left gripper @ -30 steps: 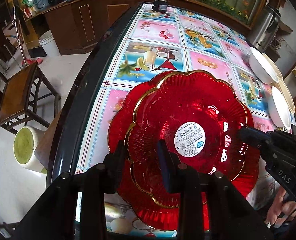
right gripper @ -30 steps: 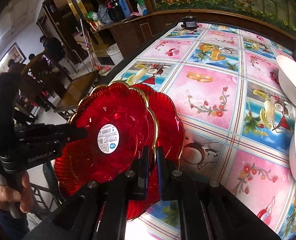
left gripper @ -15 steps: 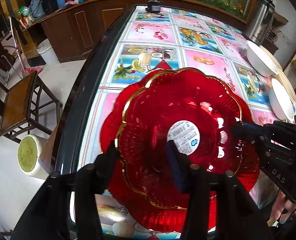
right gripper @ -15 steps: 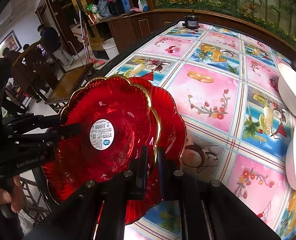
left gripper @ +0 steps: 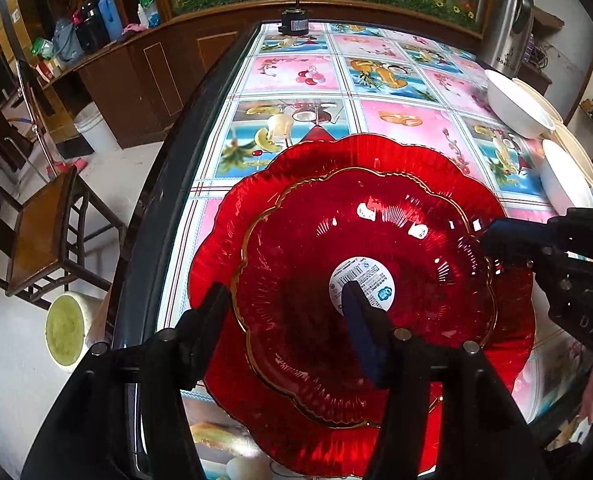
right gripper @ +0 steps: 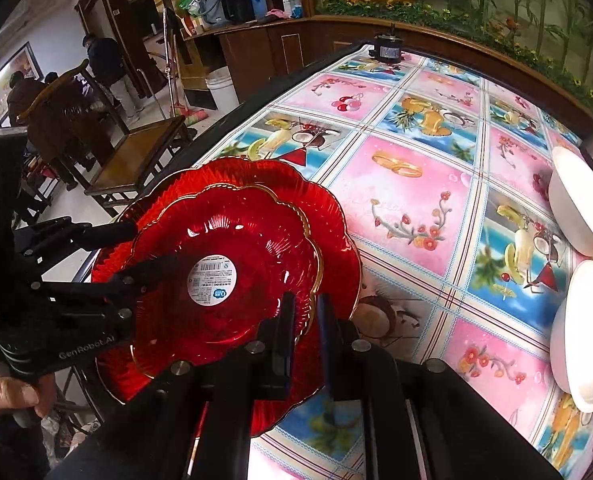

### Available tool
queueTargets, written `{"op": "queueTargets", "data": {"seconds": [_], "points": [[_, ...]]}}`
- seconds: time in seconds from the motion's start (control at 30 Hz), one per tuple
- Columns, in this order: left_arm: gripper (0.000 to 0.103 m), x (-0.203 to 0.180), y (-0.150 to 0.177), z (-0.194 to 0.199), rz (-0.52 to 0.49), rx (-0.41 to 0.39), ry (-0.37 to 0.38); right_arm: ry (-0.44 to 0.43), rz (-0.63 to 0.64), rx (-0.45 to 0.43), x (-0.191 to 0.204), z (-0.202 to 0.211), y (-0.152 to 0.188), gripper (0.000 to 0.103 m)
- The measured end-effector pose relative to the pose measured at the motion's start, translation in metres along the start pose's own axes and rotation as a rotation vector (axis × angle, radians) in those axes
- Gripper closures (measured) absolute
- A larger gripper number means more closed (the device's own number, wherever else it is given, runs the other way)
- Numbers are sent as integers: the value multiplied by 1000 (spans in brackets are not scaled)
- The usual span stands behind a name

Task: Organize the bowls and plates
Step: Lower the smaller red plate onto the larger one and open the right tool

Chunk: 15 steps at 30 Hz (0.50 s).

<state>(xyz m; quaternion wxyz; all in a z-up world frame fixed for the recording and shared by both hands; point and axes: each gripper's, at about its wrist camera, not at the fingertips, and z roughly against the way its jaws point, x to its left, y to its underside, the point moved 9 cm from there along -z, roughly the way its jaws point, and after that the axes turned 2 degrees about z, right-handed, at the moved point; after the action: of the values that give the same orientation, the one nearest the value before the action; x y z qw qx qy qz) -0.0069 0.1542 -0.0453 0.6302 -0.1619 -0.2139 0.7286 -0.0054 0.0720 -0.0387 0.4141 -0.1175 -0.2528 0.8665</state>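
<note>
Plates of red glass are the matter now: the smaller red plate [left gripper: 360, 280], with a gold rim and a white label [left gripper: 362, 286] at its centre, sits inside the larger red plate [left gripper: 376, 152], and both fill the centre of the left wrist view, near the dark table edge [left gripper: 152, 240].

The left gripper [left gripper: 286, 300] has its jaws wide apart, 1 finger outside the small plate's rim at the lower left and 1 finger over the label; it grips nothing. The right gripper [right gripper: 304, 312] has its jaws narrow around the near rim of the small plate, at the lower centre of the right wrist view. I cannot tell if they still press the glass or have only a small gap.

I judge the step is to seat the small plate centred in the large one. To do it well, the right jaws should let go only when the plate lies flat, then pull back along the rim line, not upward, so the glass does not tip or ring.

The stack sits close to the left table edge, and part of the large plate seems to reach it, so pushing leftward is risky. Open tablecloth [right gripper: 408, 208] lies in the middle, while 2 white bowls [right gripper: 580, 208] stand at the right edge of the frame, well apart.
</note>
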Motion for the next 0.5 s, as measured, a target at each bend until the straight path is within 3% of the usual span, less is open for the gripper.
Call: {"op": "queueTargets", "data": {"seconds": [0.4, 0.5], "points": [[44, 15, -14, 36, 141, -204, 30, -67, -57, -105, -3, 26, -1, 89], [43, 8, -16, 46, 150, -253, 48, -63, -59, -125, -6, 34, 1, 84]]}}
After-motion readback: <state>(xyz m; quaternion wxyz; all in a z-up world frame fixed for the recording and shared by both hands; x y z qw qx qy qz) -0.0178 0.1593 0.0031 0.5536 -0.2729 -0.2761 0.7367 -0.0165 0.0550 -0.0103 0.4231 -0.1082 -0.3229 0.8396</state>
